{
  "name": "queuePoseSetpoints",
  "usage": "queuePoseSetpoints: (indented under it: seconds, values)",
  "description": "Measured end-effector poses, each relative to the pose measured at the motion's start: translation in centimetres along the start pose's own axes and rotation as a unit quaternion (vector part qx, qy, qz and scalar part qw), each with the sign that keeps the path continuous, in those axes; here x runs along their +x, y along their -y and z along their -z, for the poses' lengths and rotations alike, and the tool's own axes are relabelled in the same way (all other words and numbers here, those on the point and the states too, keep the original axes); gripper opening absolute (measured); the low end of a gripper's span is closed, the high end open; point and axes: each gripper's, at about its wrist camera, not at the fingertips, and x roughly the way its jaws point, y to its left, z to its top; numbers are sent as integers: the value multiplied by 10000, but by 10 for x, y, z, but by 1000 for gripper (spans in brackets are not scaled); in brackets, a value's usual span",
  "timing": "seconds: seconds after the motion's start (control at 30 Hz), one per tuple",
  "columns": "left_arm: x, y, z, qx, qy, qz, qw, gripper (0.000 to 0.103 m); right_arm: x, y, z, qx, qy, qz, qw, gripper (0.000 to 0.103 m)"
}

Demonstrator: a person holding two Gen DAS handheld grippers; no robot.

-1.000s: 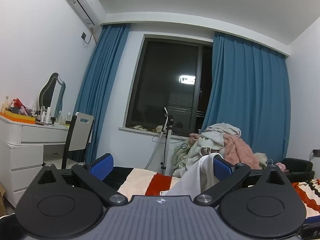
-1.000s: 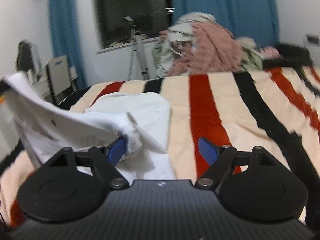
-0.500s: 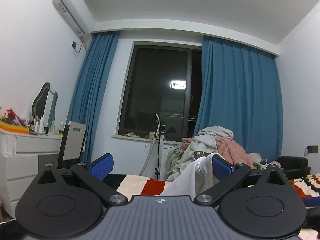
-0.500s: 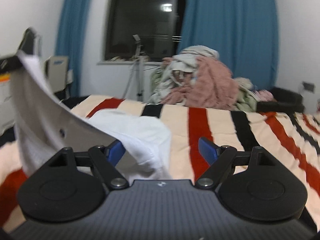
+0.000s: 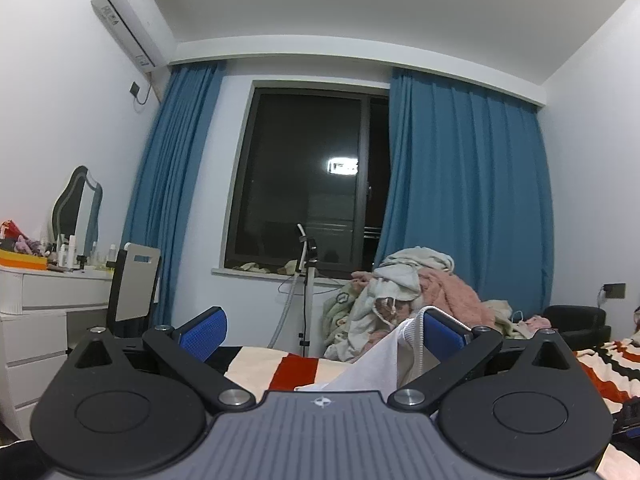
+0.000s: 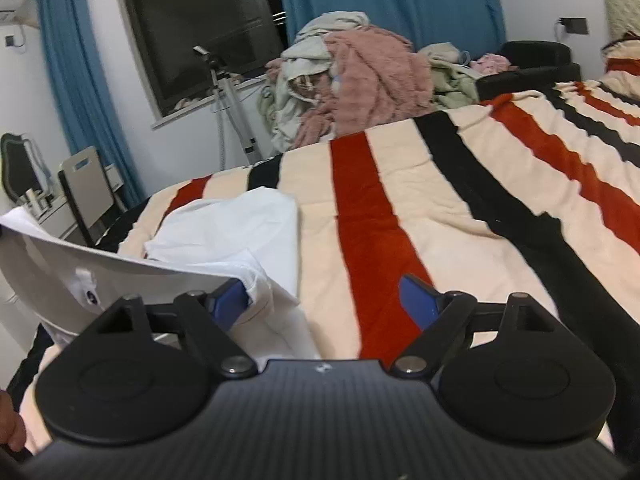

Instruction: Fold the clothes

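The white garment (image 6: 224,236) lies partly on the striped bed (image 6: 440,216) near its left edge, one hem lifted off it. The left gripper (image 5: 322,330) has its fingers spread wide, white ribbed cloth draped against the right one. The right gripper (image 6: 322,298) also stands spread, cloth hanging against its left finger. A heap of laundry (image 6: 352,76) sits beyond the bed's far edge.
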Motion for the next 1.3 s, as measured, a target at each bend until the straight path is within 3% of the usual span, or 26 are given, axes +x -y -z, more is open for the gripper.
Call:
queuePoseSetpoints:
  seconds: [0.1, 0.3, 0.43, 0.57, 0.63, 0.7, 0.8, 0.87, 0.93, 1.07, 1.2, 1.3]
  values:
    - [-1, 0, 0, 2, 38, 4, 10000, 103, 9, -8, 5, -172, -123, 18, 9998, 83]
    - [-2, -8, -1, -84, 24, -160, 9998, 102, 34, -42, 20, -1097, -245, 59, 9936, 83]
    - [-3, -18, -1, -164, -168, -310, 9992, 102, 38, -34, 16, -777, 5, 399, 9962, 83]
    - [-11, -33, -3, -128, -529, -285, 9981, 102, 28, -23, 10, -438, 158, 339, 9983, 83]
    - [-16, -35, 0, -91, -913, 111, 9957, 102, 22, -22, 8, -370, 198, 239, 9988, 83]
    - [-22, -26, 7, 104, -1345, 724, 9882, 103, 17, -24, 7, -392, 239, 152, 9988, 83]
    - [-31, -12, 19, 418, -1962, 1637, 9659, 103, 12, -25, 4, -432, 298, 81, 9986, 83]
    - [-43, 16, 30, 1237, -1915, 2133, 9500, 103, 11, -23, 3, -378, 289, 28, 9989, 83]
    - [-54, 44, 45, 1978, -1768, 2300, 9363, 103, 10, -21, 1, -315, 274, -26, 9991, 83]
    - [-55, 76, 74, 2641, -1808, 2488, 9141, 103, 7, -14, -1, -153, 284, -98, 9994, 83]
    - [-36, 77, 82, 2666, -1675, 1668, 9344, 103, 6, -9, -3, -4, 299, -133, 9995, 83]
    - [-23, 78, 88, 2671, -1567, 1045, 9451, 103, 7, -6, -2, 53, 297, -83, 9995, 83]
